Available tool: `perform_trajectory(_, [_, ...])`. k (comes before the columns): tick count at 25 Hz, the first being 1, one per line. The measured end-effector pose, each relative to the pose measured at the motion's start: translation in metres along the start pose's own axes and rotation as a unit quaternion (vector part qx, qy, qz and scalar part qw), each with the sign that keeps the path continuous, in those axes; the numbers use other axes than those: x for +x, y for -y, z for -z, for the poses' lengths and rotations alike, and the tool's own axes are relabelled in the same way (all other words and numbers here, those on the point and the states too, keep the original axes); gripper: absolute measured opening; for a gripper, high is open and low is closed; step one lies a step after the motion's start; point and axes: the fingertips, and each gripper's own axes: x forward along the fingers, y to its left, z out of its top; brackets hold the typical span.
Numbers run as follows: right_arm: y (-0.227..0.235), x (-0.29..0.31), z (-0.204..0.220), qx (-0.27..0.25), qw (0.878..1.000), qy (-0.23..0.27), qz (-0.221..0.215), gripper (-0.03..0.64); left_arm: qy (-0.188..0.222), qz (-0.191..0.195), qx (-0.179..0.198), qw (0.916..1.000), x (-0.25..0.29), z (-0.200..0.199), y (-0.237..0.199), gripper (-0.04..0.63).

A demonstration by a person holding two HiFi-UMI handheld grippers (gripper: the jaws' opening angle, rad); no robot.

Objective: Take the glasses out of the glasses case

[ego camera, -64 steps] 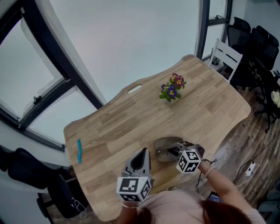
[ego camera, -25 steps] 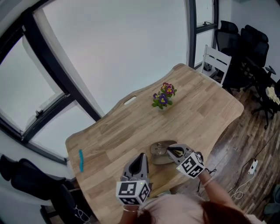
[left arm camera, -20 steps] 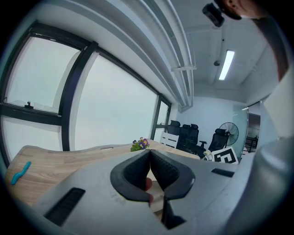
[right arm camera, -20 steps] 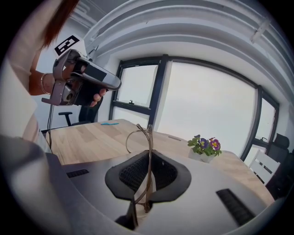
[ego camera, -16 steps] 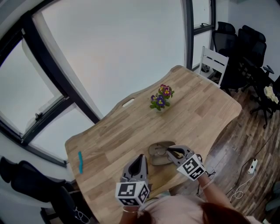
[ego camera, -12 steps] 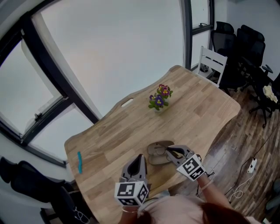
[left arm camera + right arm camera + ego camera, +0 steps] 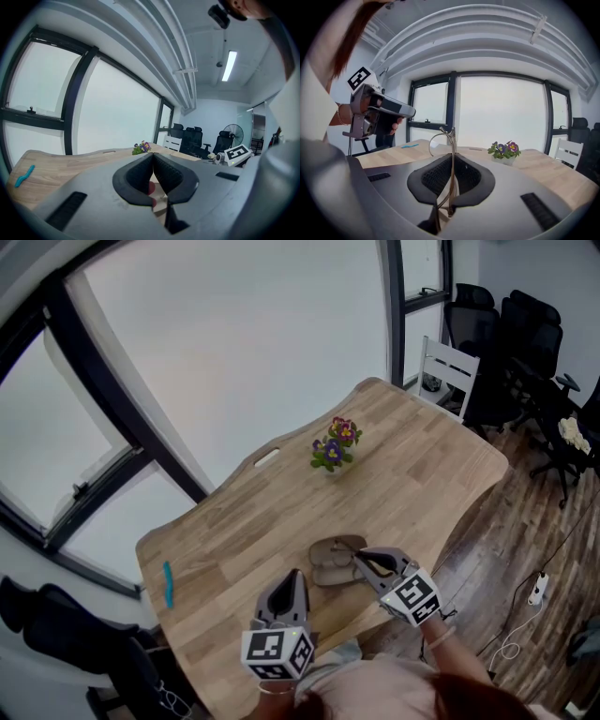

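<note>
The grey-brown glasses case point(image 7: 330, 557) lies open on the wooden table point(image 7: 412, 465), near its front edge. My right gripper point(image 7: 364, 561) hovers just right of the case and is shut on the glasses. In the right gripper view the thin metal glasses point(image 7: 449, 140) stand upright between the jaws of my right gripper point(image 7: 451, 157), one lens rim curving to the left. My left gripper point(image 7: 292, 577) is held left of the case, apart from it, shut with nothing in it. In the left gripper view the pads of my left gripper point(image 7: 153, 158) meet.
A small pot of purple and yellow flowers point(image 7: 329, 450) stands mid-table, behind the case. A turquoise object point(image 7: 168, 583) lies near the left edge. A white chair point(image 7: 448, 371) and black office chairs point(image 7: 511, 343) stand beyond the far right corner. Large windows run along the table's far side.
My right gripper has come away from the open case, rightwards and towards me, with the glasses in its jaws. The left gripper has stayed shut in place. The head view has shifted slightly.
</note>
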Motion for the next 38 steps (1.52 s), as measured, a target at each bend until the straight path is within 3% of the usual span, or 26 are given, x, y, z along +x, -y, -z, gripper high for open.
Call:
perform_trajectory(21, [0.009, -0.078, -0.027, 0.090, 0.991, 0.083, 0.046, 0.012, 0.010, 0.004, -0.011, 0.9999, -0.024, 0.006, 0.039, 0.002])
perform_trajectory(38, [0.005, -0.144, -0.046, 0.092, 0.985, 0.133, 0.055, 0.012, 0.027, -0.001, -0.020, 0.9994, -0.047, 0.009, 0.076, 0.002])
